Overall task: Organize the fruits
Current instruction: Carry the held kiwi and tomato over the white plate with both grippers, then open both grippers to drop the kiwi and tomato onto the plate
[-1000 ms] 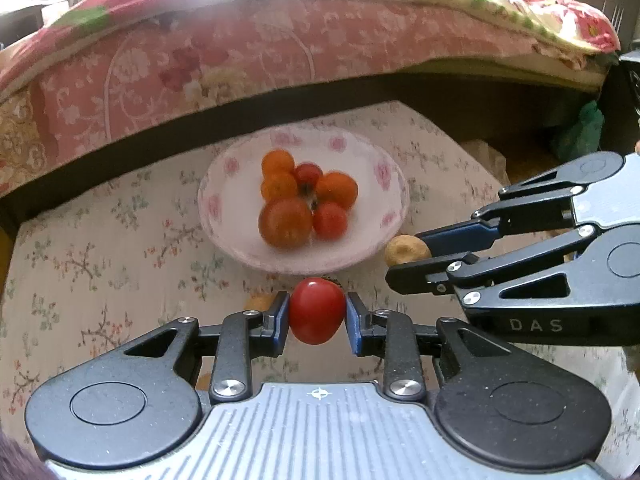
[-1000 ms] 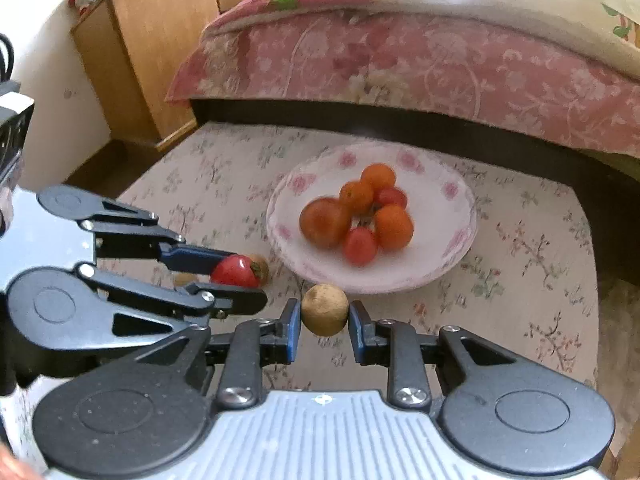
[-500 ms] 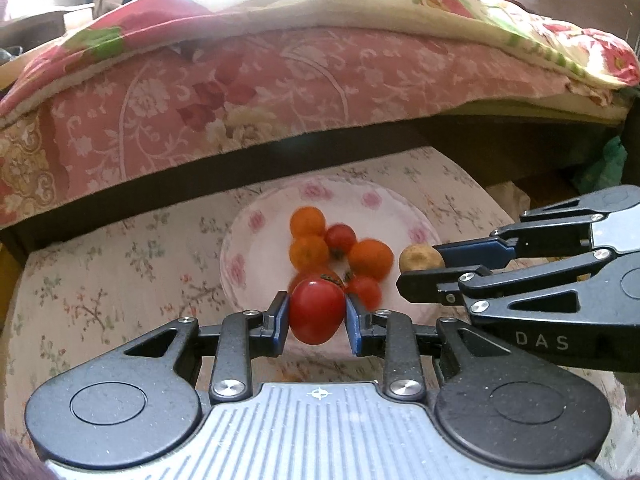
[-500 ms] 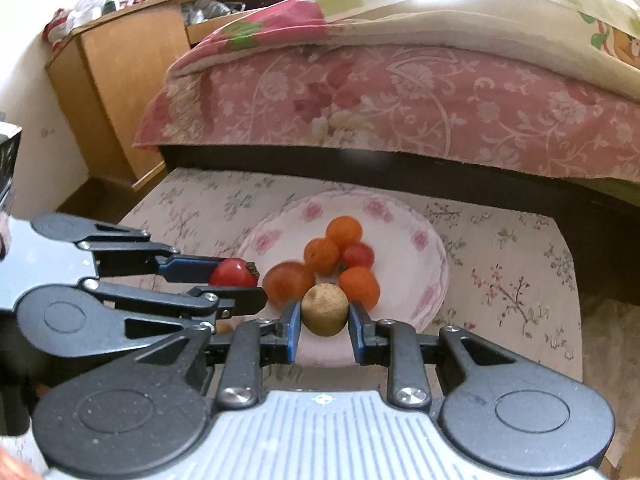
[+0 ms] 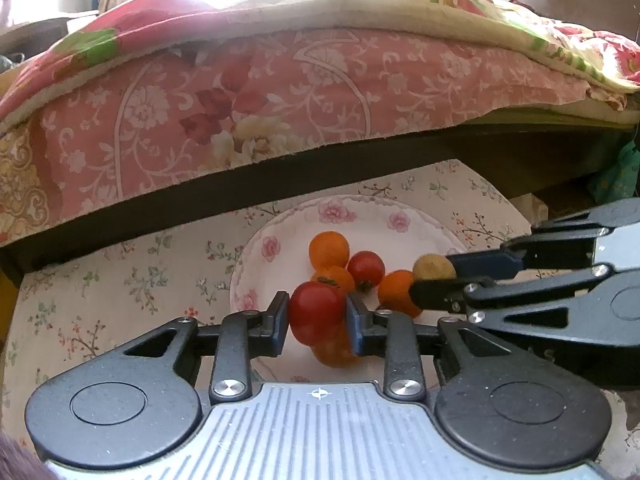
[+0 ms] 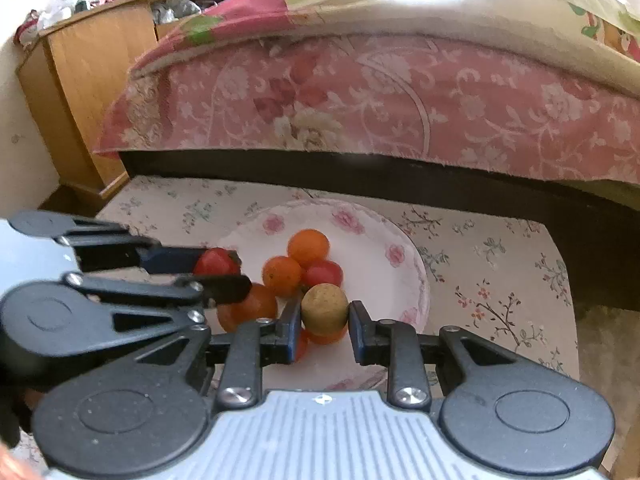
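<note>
My left gripper (image 5: 317, 316) is shut on a red tomato (image 5: 316, 310) and hangs over the near left part of a white floral plate (image 5: 280, 236). My right gripper (image 6: 325, 322) is shut on a small tan round fruit (image 6: 324, 309) above the plate's (image 6: 372, 228) middle. Several orange and red fruits (image 5: 330, 249) lie piled in the plate. In the left wrist view the right gripper (image 5: 434, 280) comes in from the right with the tan fruit (image 5: 433, 267). In the right wrist view the left gripper (image 6: 218, 270) enters from the left with the tomato (image 6: 214, 263).
The plate sits on a low table under a floral cloth (image 5: 120, 280). A bed with a pink floral cover (image 5: 240, 100) runs along the far side, its dark frame (image 5: 200, 200) close behind the plate. A wooden cabinet (image 6: 92, 80) stands at far left.
Both grippers have moved forward from the table in front of the plate to above it, each still holding its fruit. They now cover part of the pile.
</note>
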{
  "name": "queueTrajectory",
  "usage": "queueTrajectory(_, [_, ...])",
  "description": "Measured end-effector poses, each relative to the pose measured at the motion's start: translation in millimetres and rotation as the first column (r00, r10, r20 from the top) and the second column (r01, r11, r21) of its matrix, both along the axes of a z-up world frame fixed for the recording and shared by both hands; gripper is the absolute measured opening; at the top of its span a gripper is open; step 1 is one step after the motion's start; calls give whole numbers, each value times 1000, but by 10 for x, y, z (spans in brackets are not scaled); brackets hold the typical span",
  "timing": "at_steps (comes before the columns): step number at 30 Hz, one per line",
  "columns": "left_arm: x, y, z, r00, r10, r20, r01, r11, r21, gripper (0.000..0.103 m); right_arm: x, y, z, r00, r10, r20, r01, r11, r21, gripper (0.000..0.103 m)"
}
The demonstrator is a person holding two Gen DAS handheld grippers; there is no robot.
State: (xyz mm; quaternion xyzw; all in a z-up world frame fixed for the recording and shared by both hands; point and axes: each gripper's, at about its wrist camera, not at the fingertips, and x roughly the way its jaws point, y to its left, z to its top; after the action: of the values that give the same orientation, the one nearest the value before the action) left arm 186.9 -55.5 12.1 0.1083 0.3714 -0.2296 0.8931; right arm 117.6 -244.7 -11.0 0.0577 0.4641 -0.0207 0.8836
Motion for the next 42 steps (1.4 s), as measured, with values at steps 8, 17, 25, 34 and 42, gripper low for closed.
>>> queueTrajectory(8, [87,-3,-30,1000,2,3,-2,1000,-16,41,9,-49,-56,1000,-17,-5,17,1000,0,28])
queueTrajectory(17, [132,5,-52,1000,5,2,-5,1000,-24,45,29,-129,-84,999,-50,-9,50,998,35,28])
queueTrajectory(25, [134,14,-44,1000,10,0,-10,1000,-29,46,24,-162,-75,998,-67,-8,67,996,57,28])
queueTrajectory(34, [86,63,49,1000,26,1,-26,999,-24,47,-18,-183,-41,997,-77,-6,77,996,45,28])
queueTrajectory(42, [-54,133,243,999,30,20,-29,999,-25,50,-95,-184,73,997,-79,11,79,996,45,29])
